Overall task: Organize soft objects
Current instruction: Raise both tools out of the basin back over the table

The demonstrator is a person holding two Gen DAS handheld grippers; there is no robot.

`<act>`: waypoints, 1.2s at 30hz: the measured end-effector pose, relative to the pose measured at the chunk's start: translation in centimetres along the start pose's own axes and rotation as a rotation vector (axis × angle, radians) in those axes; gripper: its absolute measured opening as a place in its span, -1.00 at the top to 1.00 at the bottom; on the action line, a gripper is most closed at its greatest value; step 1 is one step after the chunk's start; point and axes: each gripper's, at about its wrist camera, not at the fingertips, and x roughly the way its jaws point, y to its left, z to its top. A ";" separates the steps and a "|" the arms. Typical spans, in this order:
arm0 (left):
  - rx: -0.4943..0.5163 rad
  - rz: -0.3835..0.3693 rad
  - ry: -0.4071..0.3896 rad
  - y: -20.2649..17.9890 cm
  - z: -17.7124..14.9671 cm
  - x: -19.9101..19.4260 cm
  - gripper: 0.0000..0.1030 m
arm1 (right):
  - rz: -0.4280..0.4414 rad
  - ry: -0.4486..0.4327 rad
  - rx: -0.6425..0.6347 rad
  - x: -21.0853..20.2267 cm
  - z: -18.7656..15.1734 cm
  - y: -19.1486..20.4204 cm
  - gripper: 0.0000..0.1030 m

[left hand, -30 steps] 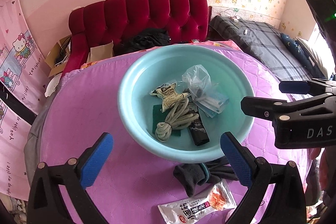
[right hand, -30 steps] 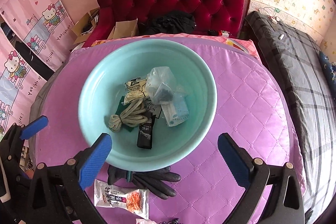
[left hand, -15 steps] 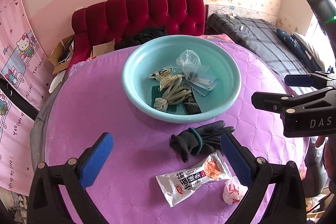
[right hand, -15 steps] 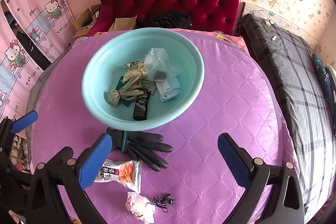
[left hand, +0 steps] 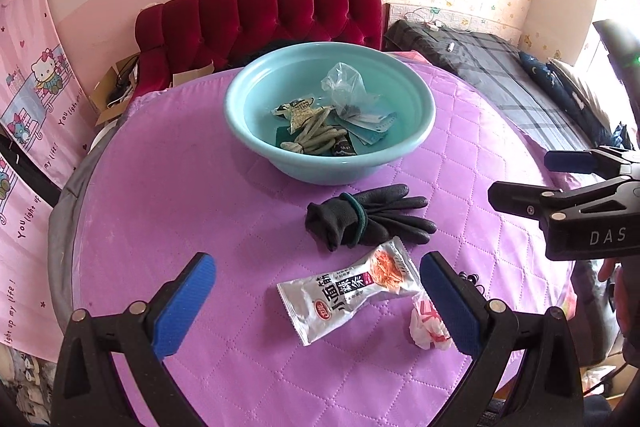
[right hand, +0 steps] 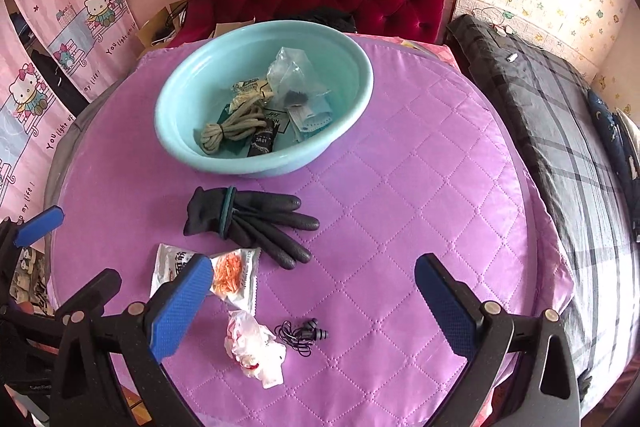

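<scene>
My left jaws [left hand: 316, 301] and right jaws [right hand: 314, 301] are both spread wide, holding nothing, above the quilted purple worktop [right hand: 400, 195], whose right half lies bare. Black rubbery gloves [right hand: 248, 221] sit just before the smooth teal basin [right hand: 360, 99]. One pad hides part of the glossy snack packet [right hand: 236, 273]; crumpled wrapper [right hand: 256, 351] beside tangled earphones [right hand: 302, 335].

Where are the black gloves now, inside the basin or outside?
Outside: the black gloves lie on the purple cloth, in front of the basin.
</scene>
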 end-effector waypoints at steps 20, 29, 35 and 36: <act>0.004 -0.021 0.051 -3.2 -5.3 0.9 -1.00 | -0.017 -0.015 -0.014 1.6 -5.9 -1.2 -1.00; 0.011 -0.048 0.095 -4.9 -6.8 2.3 -1.00 | -0.013 0.014 0.005 2.5 -7.1 -2.1 -1.00; 0.006 -0.068 0.117 -5.3 -6.7 3.1 -1.00 | -0.016 0.024 0.028 2.9 -7.0 -3.1 -1.00; 0.005 -0.075 0.121 -5.4 -6.7 3.3 -1.00 | -0.021 0.033 0.027 3.2 -7.1 -3.3 -1.00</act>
